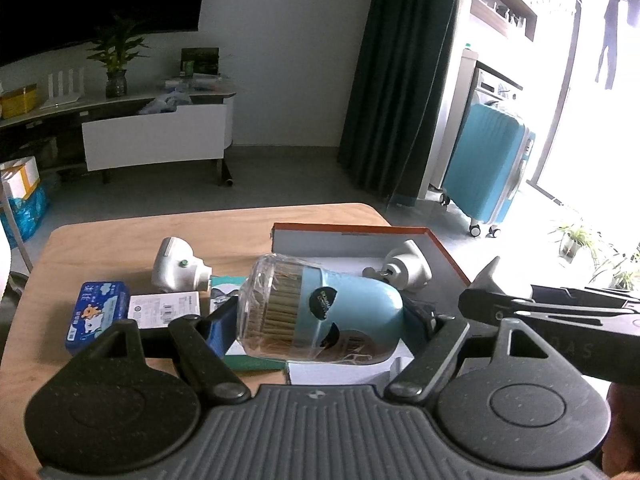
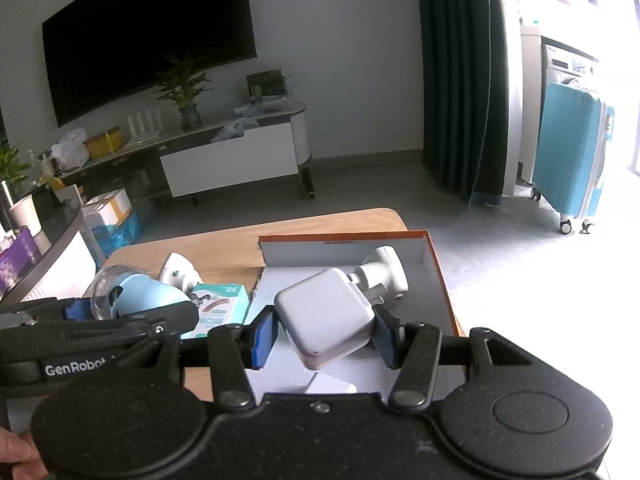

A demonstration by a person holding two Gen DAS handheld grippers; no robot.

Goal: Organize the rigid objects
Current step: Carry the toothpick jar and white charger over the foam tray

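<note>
My left gripper [image 1: 320, 320] is shut on a light-blue toothpick jar [image 1: 320, 308] with a clear lid, held tilted above the wooden table [image 1: 120, 240]. The jar also shows in the right wrist view [image 2: 136, 292]. My right gripper [image 2: 326, 332] is shut on a white security camera [image 2: 328, 316], held over the orange-edged open box [image 2: 440, 276]. Its round base [image 2: 386, 276] points into the box. The camera and box also show in the left wrist view, the camera [image 1: 404, 266] and the box rim [image 1: 344, 228].
On the table lie a second white camera [image 1: 176, 264], a blue tin [image 1: 98, 316], a white labelled packet [image 1: 164, 308] and a teal box [image 2: 220, 308]. Beyond the table are a TV stand [image 1: 156, 136], a dark curtain and a blue suitcase [image 1: 488, 168].
</note>
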